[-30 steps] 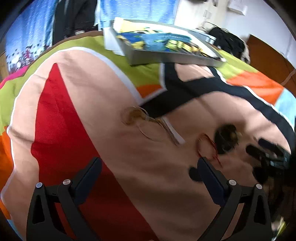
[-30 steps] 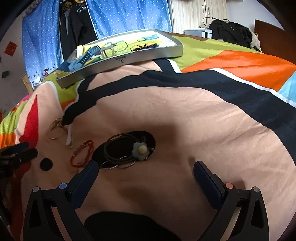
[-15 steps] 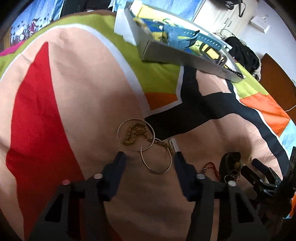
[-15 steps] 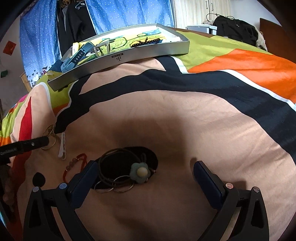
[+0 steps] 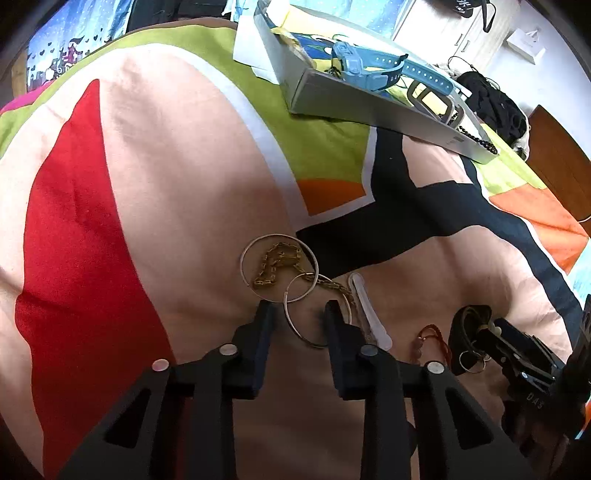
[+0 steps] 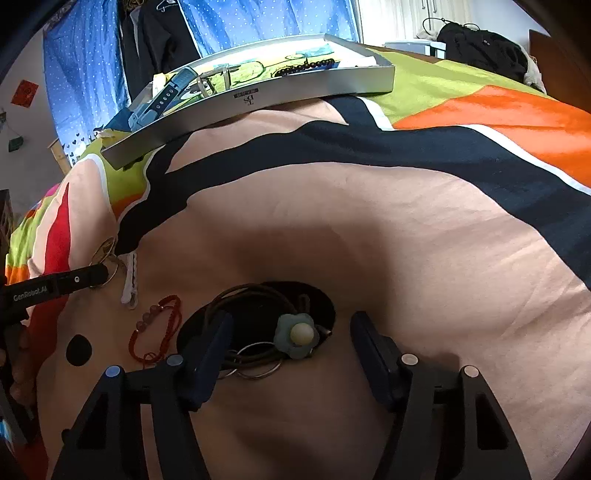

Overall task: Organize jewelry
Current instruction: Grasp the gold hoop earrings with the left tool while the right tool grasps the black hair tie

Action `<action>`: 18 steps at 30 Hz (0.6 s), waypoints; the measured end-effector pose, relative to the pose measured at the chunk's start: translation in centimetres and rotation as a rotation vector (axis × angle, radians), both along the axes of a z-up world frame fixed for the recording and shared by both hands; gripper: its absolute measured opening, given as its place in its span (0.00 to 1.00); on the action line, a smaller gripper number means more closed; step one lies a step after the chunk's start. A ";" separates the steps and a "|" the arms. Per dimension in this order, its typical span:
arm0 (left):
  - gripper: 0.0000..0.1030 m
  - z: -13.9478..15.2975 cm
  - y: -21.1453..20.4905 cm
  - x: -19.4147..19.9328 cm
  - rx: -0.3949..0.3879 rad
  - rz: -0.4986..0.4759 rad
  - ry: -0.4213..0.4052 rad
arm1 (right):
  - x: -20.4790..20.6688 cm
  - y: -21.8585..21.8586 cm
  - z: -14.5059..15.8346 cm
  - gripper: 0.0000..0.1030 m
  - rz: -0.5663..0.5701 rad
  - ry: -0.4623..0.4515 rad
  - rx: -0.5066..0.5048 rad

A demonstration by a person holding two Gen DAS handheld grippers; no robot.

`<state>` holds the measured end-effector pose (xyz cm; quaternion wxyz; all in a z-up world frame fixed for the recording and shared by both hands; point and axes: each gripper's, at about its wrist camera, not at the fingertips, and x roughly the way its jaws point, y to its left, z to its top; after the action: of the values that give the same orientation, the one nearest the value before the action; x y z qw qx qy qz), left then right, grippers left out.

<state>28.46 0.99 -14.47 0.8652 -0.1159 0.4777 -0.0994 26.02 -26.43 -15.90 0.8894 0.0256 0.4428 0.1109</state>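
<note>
Bed: bright patchwork cover (image 5: 155, 177).
Left claw (image 5: 298, 314): parted, straddling nearer silver hoop (image 5: 314, 310), seemingly touching.
Right claw (image 6: 291, 332): parted around hair ties (image 6: 255, 295).

bed: colourful quilt (image 6: 332, 229) | blue dotted curtain (image 6: 258, 22) | white wall (image 5: 554, 55)

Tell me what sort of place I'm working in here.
Most likely a bedroom: the jewelry lies on a colourful bedspread, a wooden headboard shows at its far edge, and dark clothes hang before the blue curtain. A silver tray rests on the bed.
</note>
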 end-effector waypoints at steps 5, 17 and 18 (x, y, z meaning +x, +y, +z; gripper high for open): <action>0.17 0.1 -0.2 -0.3 0.020 -0.006 -0.001 | 0.3 0.4 -0.2 0.60 0.021 0.016 0.008; 0.03 1.0 -1.4 -1.0 0.037 -0.037 -0.005 | 0.9 -1.0 -0.2 0.47 0.028 0.074 0.138; 0.03 1.1 -1.5 -1.1 0.035 -0.042 -0.006 | 0.9 -1.1 -0.2 0.44 0.023 0.075 0.139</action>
<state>27.34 -0.55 -13.36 0.8661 -0.0901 0.4793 -0.1094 26.90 -27.53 -16.14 0.8668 0.0865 0.4674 0.1505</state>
